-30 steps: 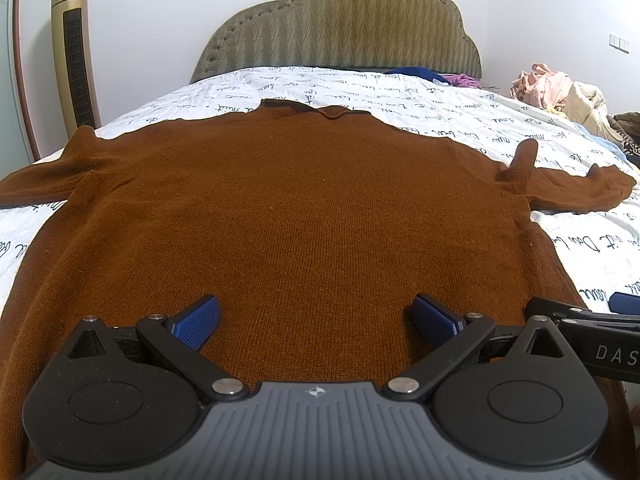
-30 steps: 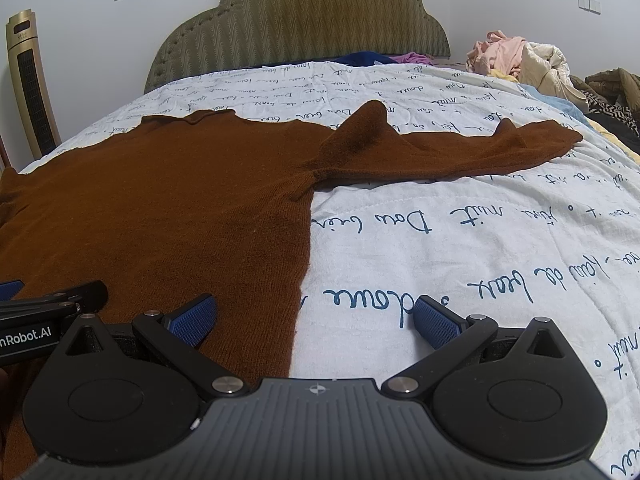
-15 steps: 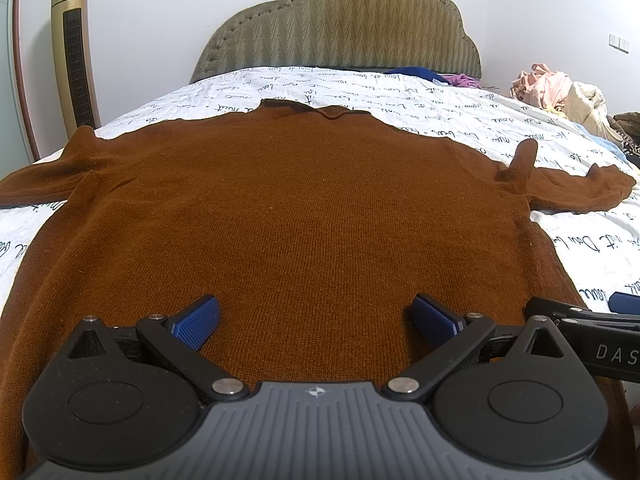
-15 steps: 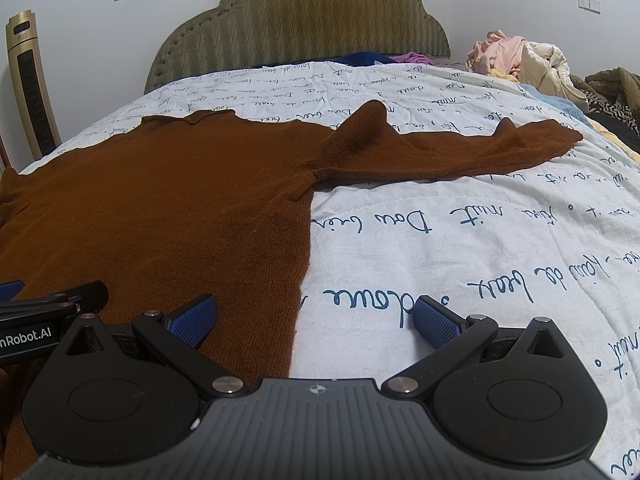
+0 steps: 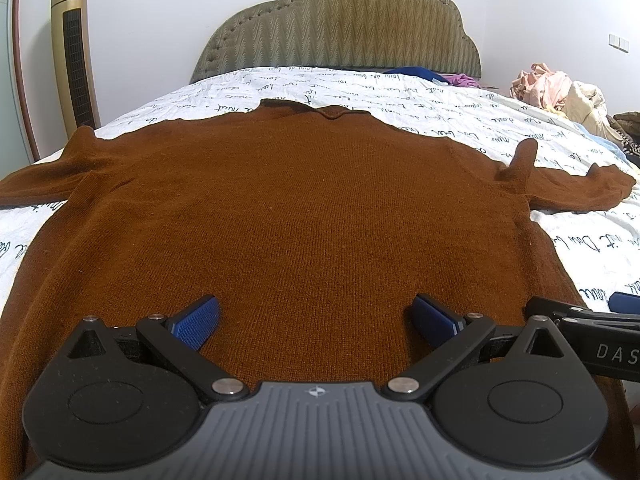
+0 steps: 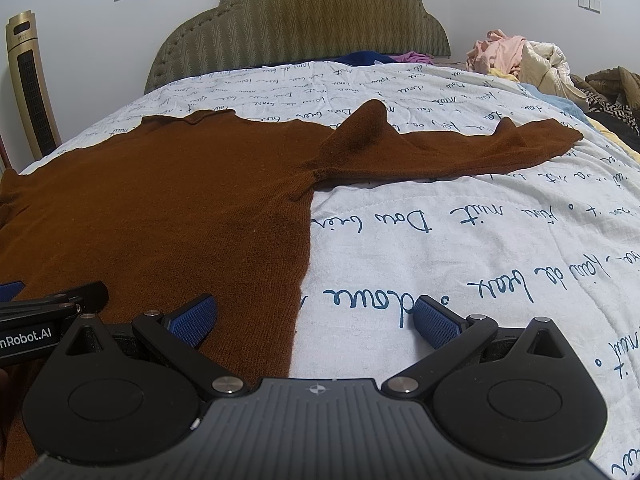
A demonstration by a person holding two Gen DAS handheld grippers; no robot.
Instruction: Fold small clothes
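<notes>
Each black plastic two-finger gripper, left (image 5: pixel 316 318) and right (image 6: pixel 316 318), has blue ribbed pads (image 5: pixel 196 320), silver screws (image 5: pixel 226 385) and a grey ridged body (image 6: pixel 312 420).

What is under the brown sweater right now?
The brown sweater lies flat on the white quilt with blue script, which shows around it. Anything between them is covered and cannot be seen.

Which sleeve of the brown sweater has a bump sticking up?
The right sleeve, stretched toward the clothes pile. A peak of cloth stands up near its shoulder; the left sleeve lies flat.
</notes>
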